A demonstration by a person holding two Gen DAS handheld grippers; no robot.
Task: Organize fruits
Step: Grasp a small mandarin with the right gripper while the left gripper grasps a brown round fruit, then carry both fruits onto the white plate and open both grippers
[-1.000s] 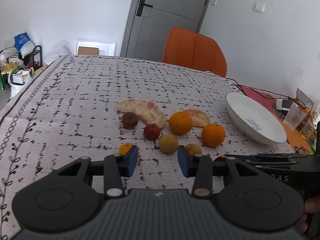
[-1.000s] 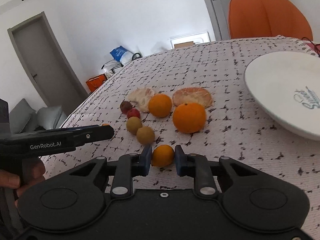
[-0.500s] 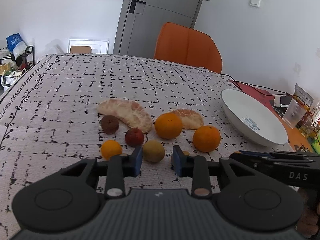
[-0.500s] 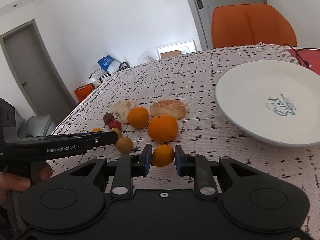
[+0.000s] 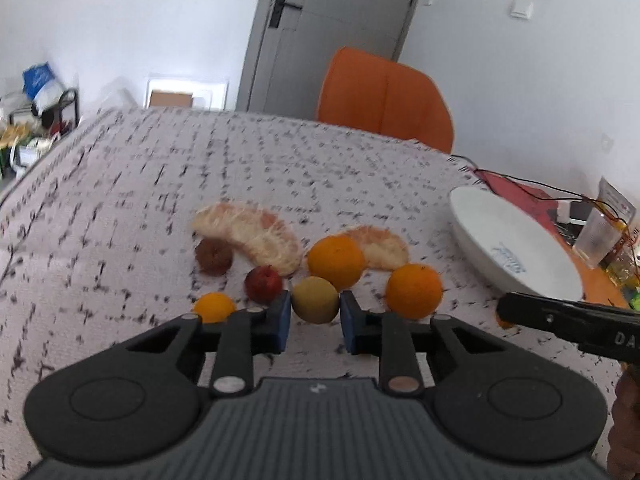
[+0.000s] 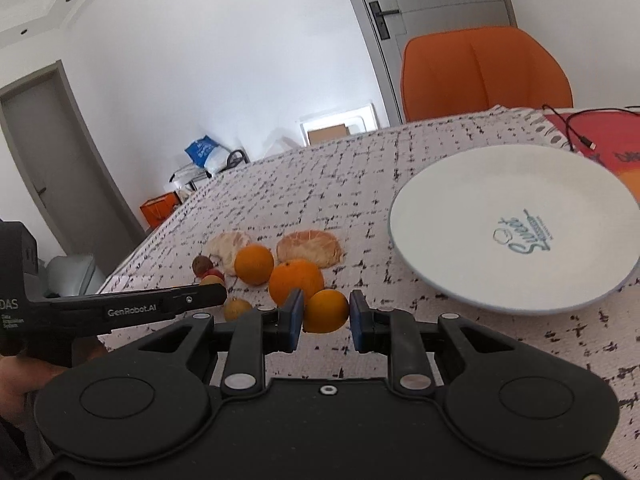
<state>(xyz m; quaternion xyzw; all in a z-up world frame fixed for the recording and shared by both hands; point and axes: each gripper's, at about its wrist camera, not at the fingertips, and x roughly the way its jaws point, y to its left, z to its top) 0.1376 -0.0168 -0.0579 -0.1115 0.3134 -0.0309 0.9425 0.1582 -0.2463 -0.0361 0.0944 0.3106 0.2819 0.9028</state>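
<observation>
Both grippers, left gripper [image 5: 312, 318] and right gripper [image 6: 325, 316], are matte black with blue pads [image 5: 283, 318], silver screws and white "GenRobot.AI" lettering.

fruit cluster sits mid patterned tablecloth [image 5: 280, 168]; round white plate [image 6: 516, 232] well apart to its right. orange chair [image 5: 384, 100] behind the table, grey door [image 5: 332, 28] behind that.
</observation>
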